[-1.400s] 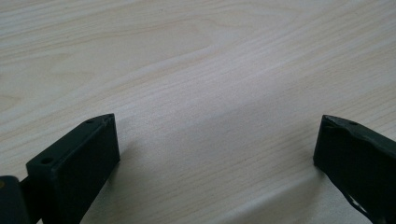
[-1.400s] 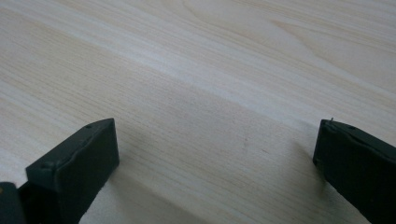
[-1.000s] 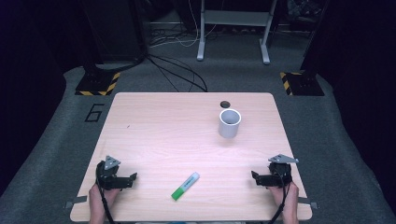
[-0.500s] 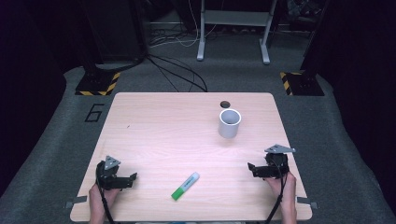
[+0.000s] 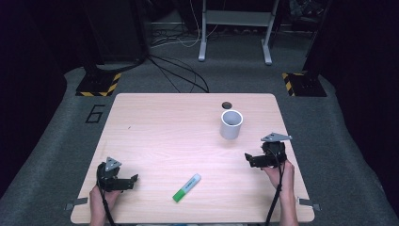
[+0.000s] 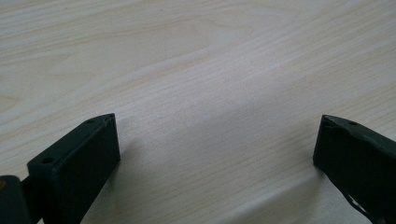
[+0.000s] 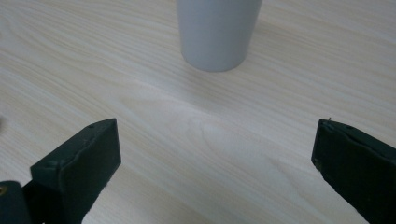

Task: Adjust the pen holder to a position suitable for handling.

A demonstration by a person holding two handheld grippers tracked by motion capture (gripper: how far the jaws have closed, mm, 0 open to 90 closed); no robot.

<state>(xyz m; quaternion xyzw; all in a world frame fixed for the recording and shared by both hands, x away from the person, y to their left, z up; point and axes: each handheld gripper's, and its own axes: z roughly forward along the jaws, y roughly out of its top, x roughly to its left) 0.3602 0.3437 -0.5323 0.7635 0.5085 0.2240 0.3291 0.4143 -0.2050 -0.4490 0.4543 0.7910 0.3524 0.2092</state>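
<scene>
A white cup (image 5: 231,125) stands upright on the right half of the wooden table (image 5: 164,136). A green and white marker (image 5: 187,187) lies near the front edge, between the two hands. My left gripper (image 5: 133,179) rests at the front left, pointing right towards the marker, and in the left gripper view it (image 6: 217,135) is open over bare wood. My right gripper (image 5: 247,158) is held at the right, a little in front of the cup and pointing left. In the right gripper view it (image 7: 217,140) is open, with the cup (image 7: 217,32) just beyond its jaws.
A small dark round object (image 5: 227,104) lies behind the cup near the table's far edge. On the floor beyond the table are cables (image 5: 179,70), a metal stand (image 5: 234,28) and yellow-black striped bases (image 5: 99,84).
My right gripper has moved forward and a little left, closer to the cup. The left gripper, marker and cup have stayed in place.
</scene>
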